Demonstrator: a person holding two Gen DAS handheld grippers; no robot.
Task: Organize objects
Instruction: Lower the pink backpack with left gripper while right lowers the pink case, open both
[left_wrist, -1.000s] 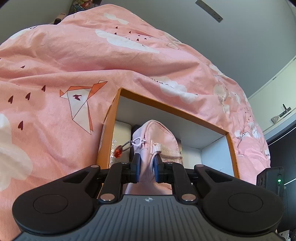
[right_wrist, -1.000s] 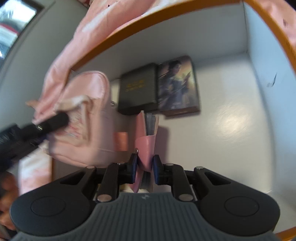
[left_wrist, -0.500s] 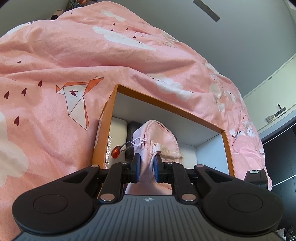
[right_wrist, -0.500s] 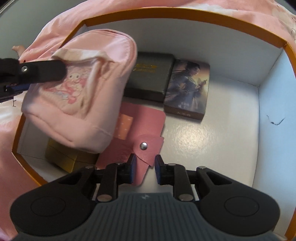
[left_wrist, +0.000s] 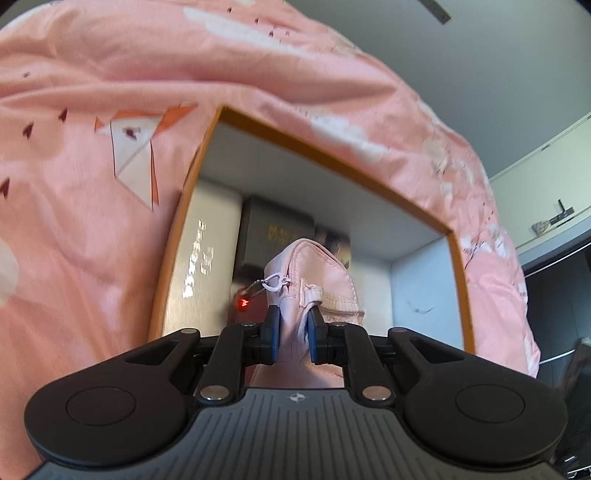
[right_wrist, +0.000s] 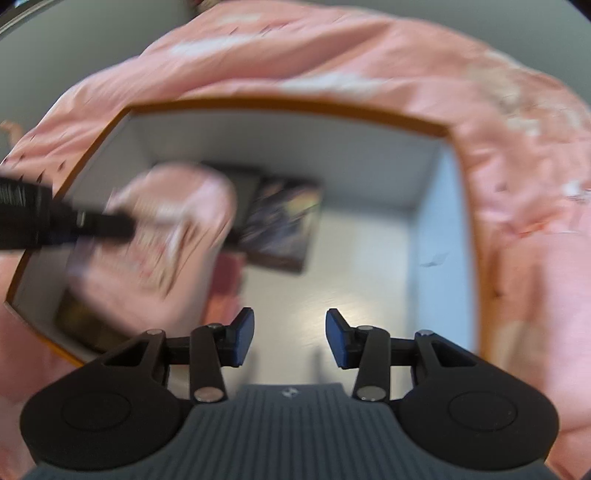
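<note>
Since the earlier frame, the right gripper (right_wrist: 290, 338) has let go of the pink wallet (right_wrist: 225, 288) and pulled back from it; its jaws are opening with nothing between them, while the left-wrist view now looks deeper into the box.

Largest in view is the pink bedsheet (left_wrist: 92, 206) (printed with clouds and folded-paper birds), which surrounds the orange-rimmed box (left_wrist: 325, 142). Inside, on the white floor, a pale long box (left_wrist: 203, 258) lies along the left wall, with a dark box (left_wrist: 273, 236) and a picture-covered box (right_wrist: 284, 225) beside it at the back. The wallet lies flat on the floor, partly under the pouch. The left gripper (left_wrist: 293, 332) is clenched on the pink pouch (left_wrist: 314, 266), holding it over the box's left half. A small red charm (left_wrist: 243, 302) dangles from the pouch's zipper.
</note>
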